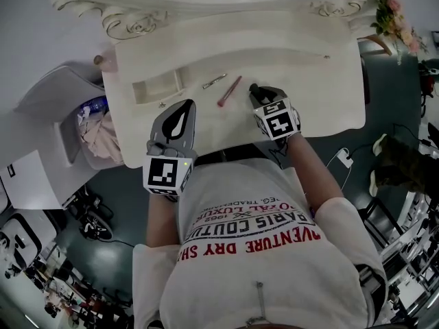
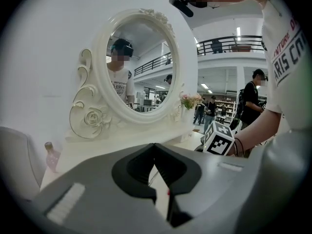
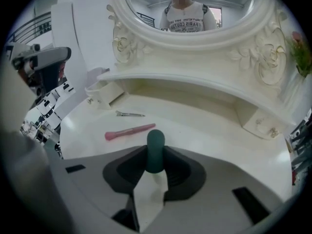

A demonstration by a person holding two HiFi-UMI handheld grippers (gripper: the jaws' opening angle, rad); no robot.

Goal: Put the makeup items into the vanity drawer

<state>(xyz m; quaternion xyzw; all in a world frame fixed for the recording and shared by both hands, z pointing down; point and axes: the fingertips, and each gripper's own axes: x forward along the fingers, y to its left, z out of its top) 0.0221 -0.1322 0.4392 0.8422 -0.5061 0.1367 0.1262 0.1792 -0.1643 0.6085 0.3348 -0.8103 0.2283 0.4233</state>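
Three makeup items sit outside the open drawer (image 1: 147, 92) at the tabletop's (image 1: 312, 81) far left: a metal clip (image 1: 214, 81), a pink brush (image 1: 230, 91) and a dark green tube (image 3: 156, 147). My right gripper (image 3: 156, 165) is clamped on the tube, just right of the brush. My left gripper (image 2: 155, 149) hangs nearer, jaws together and empty. I judge this the pickup step. Next I should lift the tube and carry it left over the drawer.

Vanity top (image 1: 309, 81) smooth, glossy; green tube (image 3: 156, 150) matt; clip (image 1: 214, 81) metal.
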